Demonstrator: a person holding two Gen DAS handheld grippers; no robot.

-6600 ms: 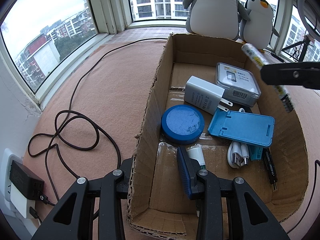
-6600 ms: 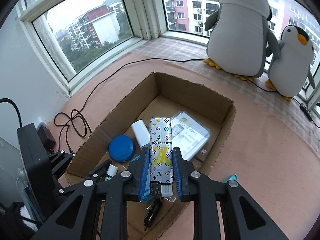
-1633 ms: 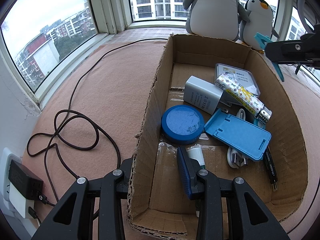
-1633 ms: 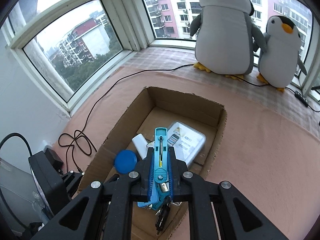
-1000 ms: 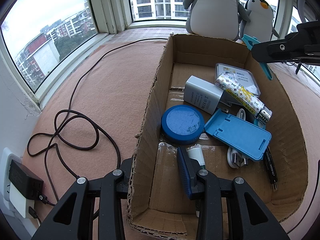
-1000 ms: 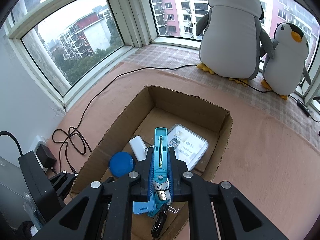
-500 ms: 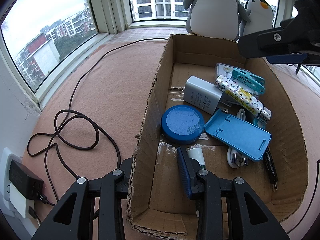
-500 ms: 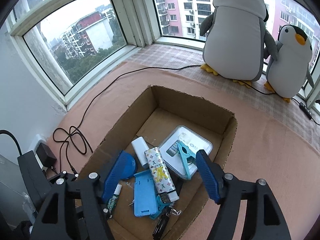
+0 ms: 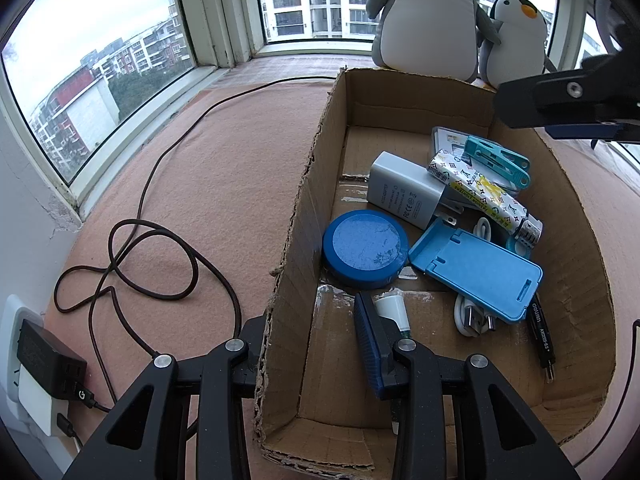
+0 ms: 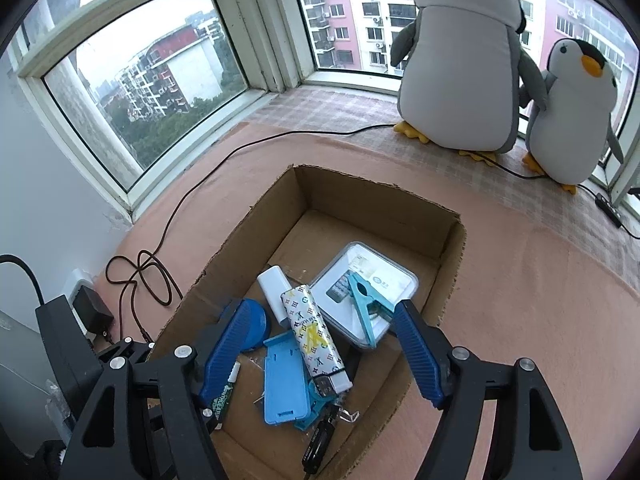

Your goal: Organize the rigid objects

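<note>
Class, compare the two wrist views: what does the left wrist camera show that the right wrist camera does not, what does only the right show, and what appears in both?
Only the left wrist view shows the white USB cable coiled in the box, and the left gripper clamping the cardboard box wall.

Only the right wrist view shows the penguins' yellow feet and the right gripper open over the box.

Both show the teal clip on the clear case, the patterned lighter, and the blue round tin.
</note>
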